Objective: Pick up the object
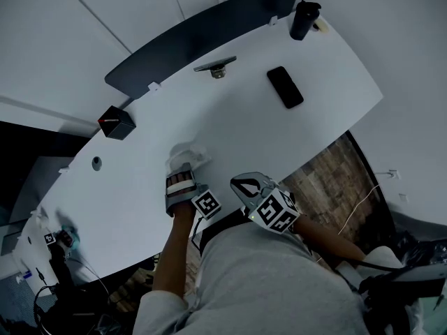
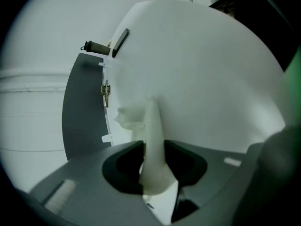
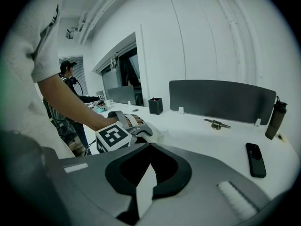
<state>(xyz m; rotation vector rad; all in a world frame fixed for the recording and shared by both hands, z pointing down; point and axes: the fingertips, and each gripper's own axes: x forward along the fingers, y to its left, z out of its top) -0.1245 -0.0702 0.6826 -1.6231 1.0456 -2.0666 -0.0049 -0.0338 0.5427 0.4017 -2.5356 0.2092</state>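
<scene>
The left gripper (image 1: 183, 165) has its jaws drawn in to a narrow gap on a pale white, irregular moulded plastic object (image 2: 151, 121), which stands upright between them and fills the gap. The object's lower end lies inside the jaws and its lumpy top sits just beyond their tips on the white curved worktop (image 1: 244, 124). The right gripper (image 3: 149, 166) hangs just beside the left one, its jaws pressed together with nothing in them. Well beyond both pairs of jaws lie a flat black phone (image 1: 285, 86) and a dark cylindrical bottle (image 1: 304, 19), near a dark grey divider panel (image 1: 202, 37).
</scene>
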